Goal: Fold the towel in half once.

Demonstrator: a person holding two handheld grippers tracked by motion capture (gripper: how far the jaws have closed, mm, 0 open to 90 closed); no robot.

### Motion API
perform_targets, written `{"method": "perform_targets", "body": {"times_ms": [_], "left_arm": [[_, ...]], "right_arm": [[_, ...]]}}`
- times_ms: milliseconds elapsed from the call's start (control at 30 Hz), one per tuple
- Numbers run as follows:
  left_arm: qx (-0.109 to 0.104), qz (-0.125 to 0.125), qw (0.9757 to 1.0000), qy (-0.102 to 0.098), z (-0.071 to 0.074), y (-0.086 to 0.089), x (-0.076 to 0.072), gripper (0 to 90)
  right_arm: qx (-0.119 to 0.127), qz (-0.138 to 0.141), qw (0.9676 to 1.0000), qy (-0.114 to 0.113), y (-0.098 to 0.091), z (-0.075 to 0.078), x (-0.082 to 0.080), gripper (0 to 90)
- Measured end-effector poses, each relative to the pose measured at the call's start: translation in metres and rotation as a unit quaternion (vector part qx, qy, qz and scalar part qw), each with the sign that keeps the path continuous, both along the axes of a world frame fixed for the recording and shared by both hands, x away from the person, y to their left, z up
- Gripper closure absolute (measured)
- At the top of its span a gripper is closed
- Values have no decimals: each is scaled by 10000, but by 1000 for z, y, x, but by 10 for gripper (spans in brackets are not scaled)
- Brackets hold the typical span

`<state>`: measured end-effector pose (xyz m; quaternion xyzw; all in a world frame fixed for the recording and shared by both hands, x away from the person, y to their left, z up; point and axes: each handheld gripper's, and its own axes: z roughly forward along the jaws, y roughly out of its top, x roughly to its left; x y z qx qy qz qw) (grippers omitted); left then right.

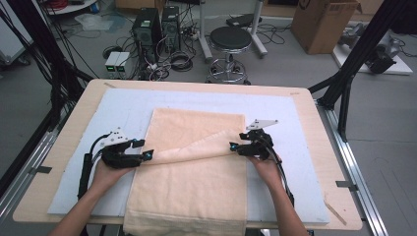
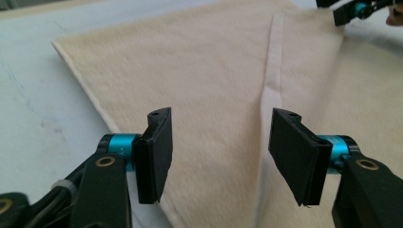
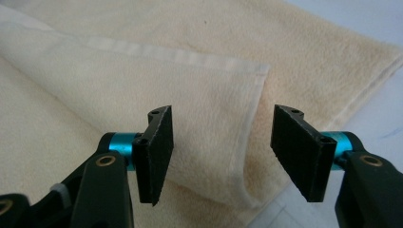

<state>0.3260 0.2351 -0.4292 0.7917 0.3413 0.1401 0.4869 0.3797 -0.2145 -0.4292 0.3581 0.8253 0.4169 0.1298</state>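
Note:
A cream towel (image 1: 192, 187) lies lengthwise on a pale blue mat (image 1: 123, 108), and its near end hangs over the table's front edge. A folded flap (image 1: 206, 145) with a hemmed edge runs across its middle from left to right. My left gripper (image 1: 143, 149) sits at the towel's left edge, at the flap's end. Its jaws stand open over the cloth (image 2: 209, 71), gripping nothing (image 2: 219, 142). My right gripper (image 1: 237, 140) is at the flap's right corner. It is open too (image 3: 221, 142), with the folded corner (image 3: 237, 95) lying under and between the pads, untouched.
The mat covers most of a wooden table (image 1: 314, 123). Beyond the far edge stand a black stool (image 1: 230, 39), computer towers (image 1: 152, 24) with cables and a cardboard box (image 1: 322, 22). Black frame struts (image 1: 344, 83) rise at the table's right and left.

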Motion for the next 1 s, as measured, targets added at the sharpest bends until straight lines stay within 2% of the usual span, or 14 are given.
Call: {"method": "perform_targets", "body": {"times_ms": [33,100,167,200,267,300,333,367,400,433,467,633,767,1000], "left_arm": [[72,-74,9999,46,-2,-1,-1,385],[110,-125,9999,-44,-3,-1,-4,400],[163,-194,9996,78,-7,-1,-5,444],[239,-217,9993,210,-10,0,-4,463],[367,-202,9985,350,-15,1,-4,551],[287,-232,9987,345,-16,1,-4,607],[262,-262,9990,259,-16,1,-6,680],[267,-265,9990,220,-15,0,-7,762],[298,-321,9989,192,-14,-1,-9,810],[391,-352,9986,105,-12,-2,-11,853],[381,-351,9986,75,-11,-2,-13,864],[346,-442,9984,-82,-3,0,-27,870],[383,-513,9978,-156,-2,0,-41,870],[285,-610,9973,-296,2,0,-64,870]], "right_arm": [[-25,-43,10000,37,0,-2,0,396],[32,-67,9998,179,-2,-7,1,428],[10,-7,9997,256,-2,-10,2,507],[33,-13,9996,273,-2,-10,2,565],[50,89,9996,275,-1,-9,1,670],[36,164,9996,218,0,-8,1,739],[35,208,9996,204,0,-7,-1,778],[-4,266,9996,95,1,-4,-4,813],[28,296,9995,55,0,-3,-5,828],[107,327,9994,57,-1,0,-8,832],[151,370,9992,7,-3,2,-13,834],[263,623,9976,-168,-14,9,-38,837],[172,689,9973,-204,-21,5,-56,838],[105,895,9956,-240,-33,4,-82,840]]}}
